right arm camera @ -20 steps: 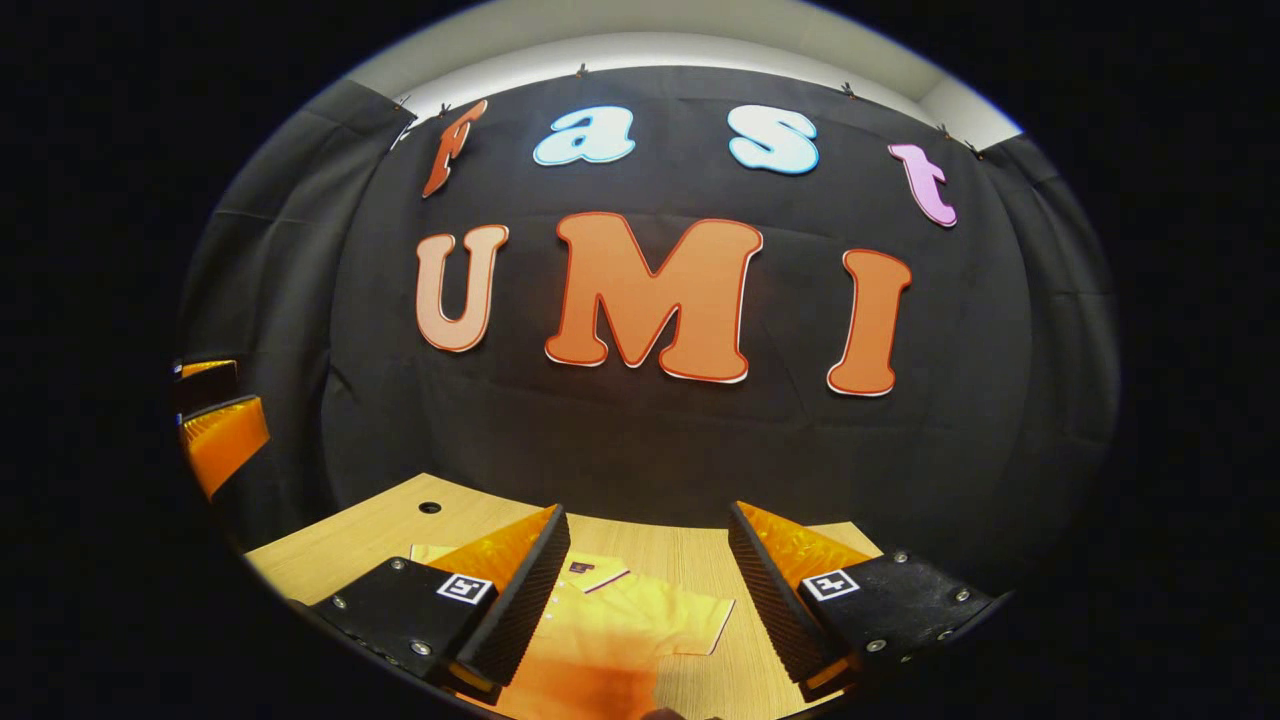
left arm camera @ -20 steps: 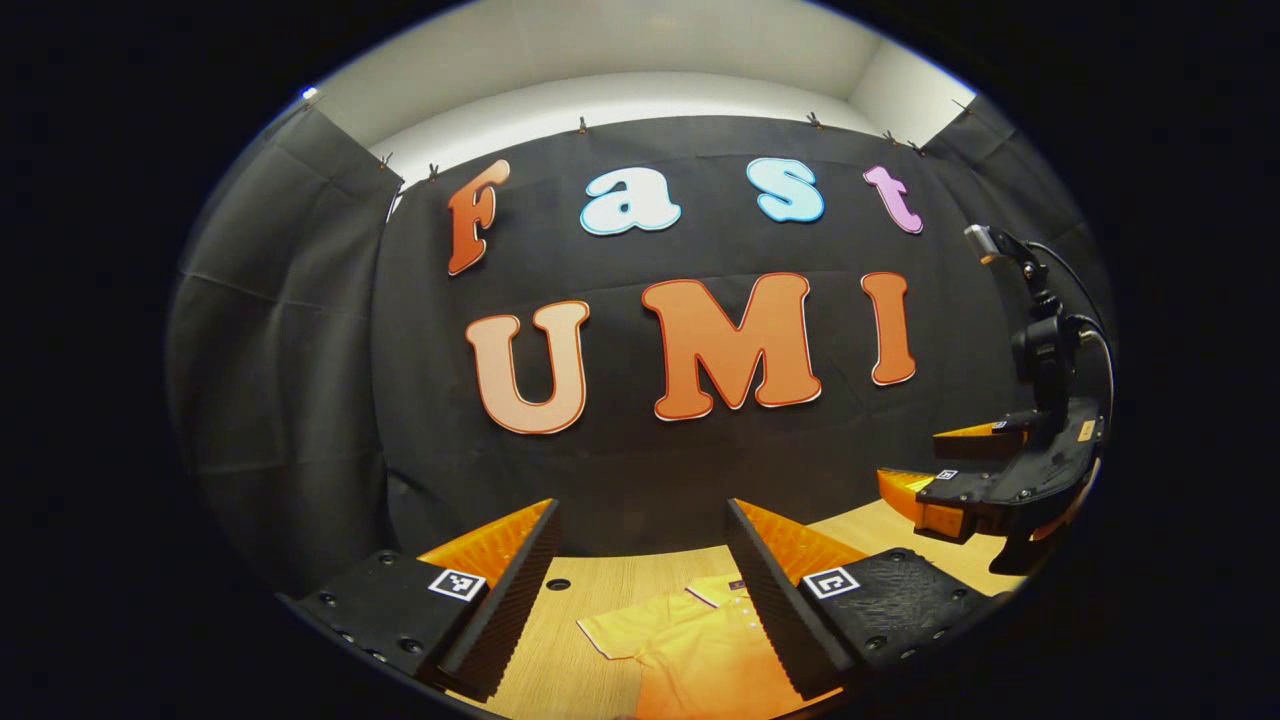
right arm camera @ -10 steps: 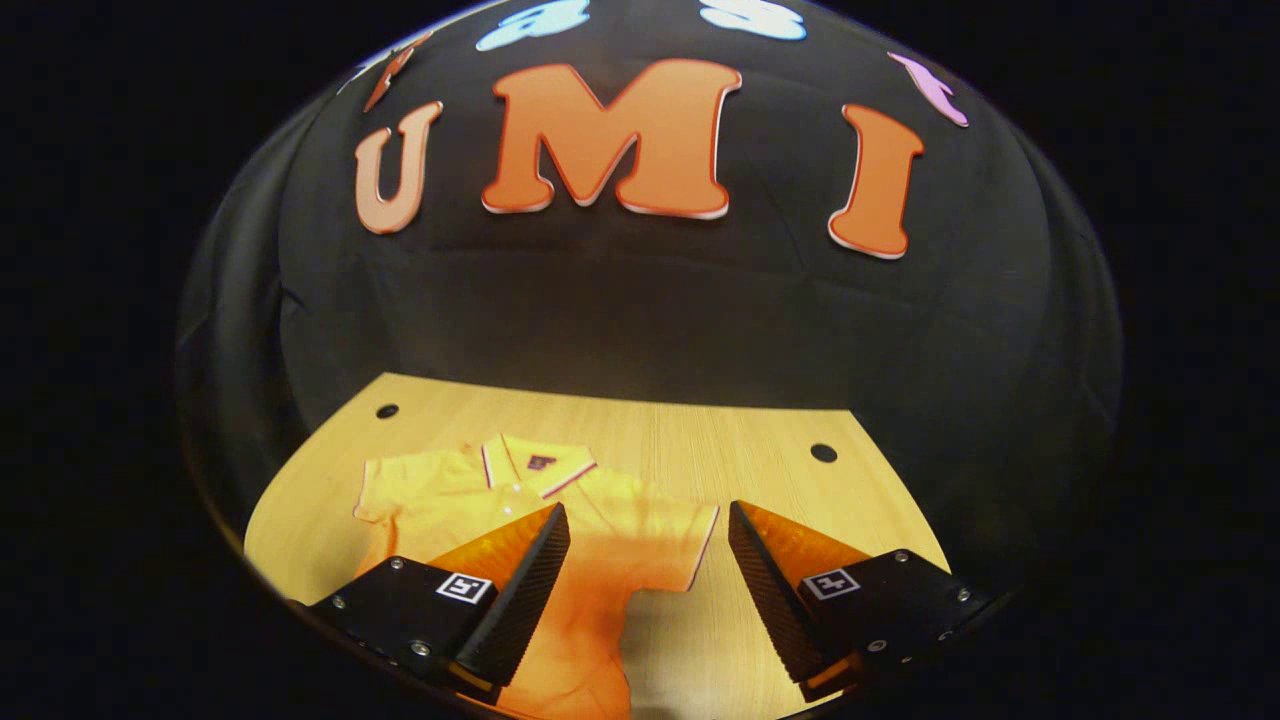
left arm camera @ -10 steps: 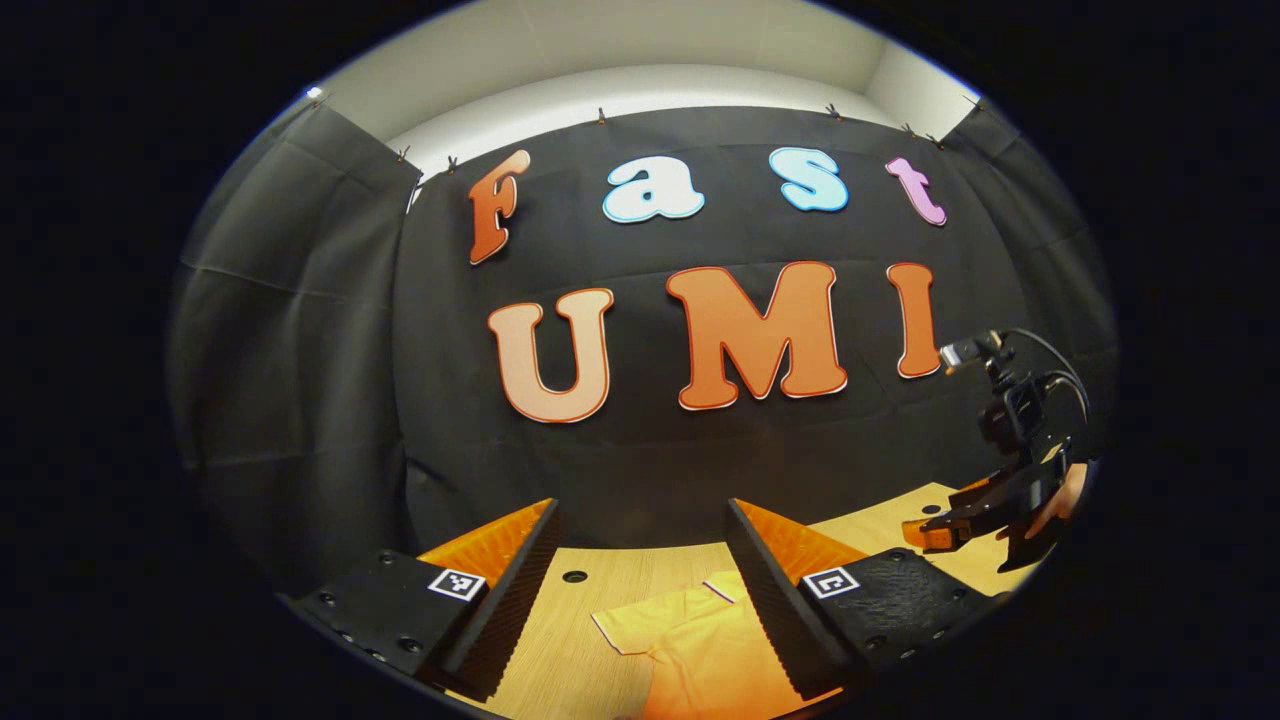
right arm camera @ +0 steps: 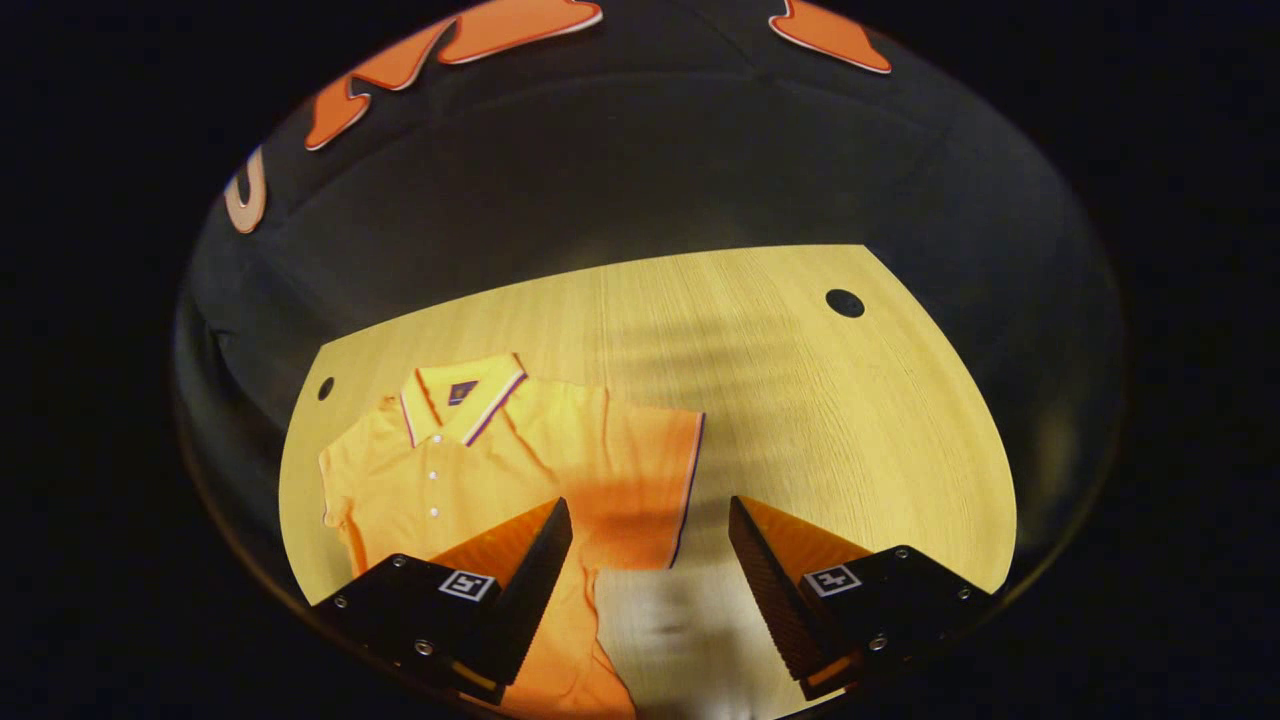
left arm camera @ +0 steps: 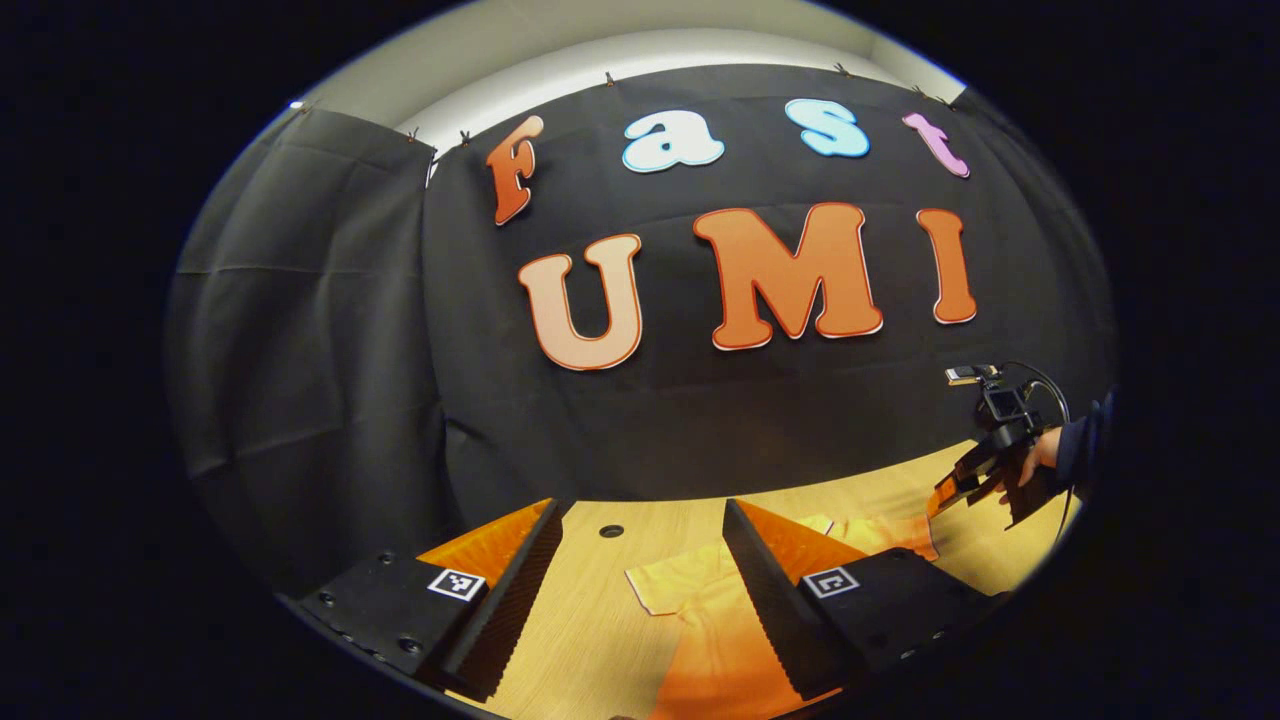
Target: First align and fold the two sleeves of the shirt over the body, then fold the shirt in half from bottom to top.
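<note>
A yellow-orange polo shirt (right arm camera: 480, 470) lies flat on the wooden table (right arm camera: 800, 400), collar toward the back wall, both short sleeves spread out. My right gripper (right arm camera: 648, 530) hovers open just above the shirt's right sleeve (right arm camera: 650, 480), whose striped cuff lies between the fingers. My left gripper (left arm camera: 640, 545) is open above the table, with the shirt (left arm camera: 700, 600) and its left sleeve between and below the fingers. The right gripper (left arm camera: 975, 480), held by a hand, appears far right in the left gripper view, over the shirt's other side.
Small round holes (right arm camera: 845, 302) sit in the tabletop near the back corners. Black cloth walls close the booth behind the table. Bare wood stretches to the right of the shirt in the right gripper view.
The right gripper has tilted down and dropped toward the shirt's right sleeve. The left gripper has shifted slightly, bringing more of the table and shirt into sight. Both stay open.
</note>
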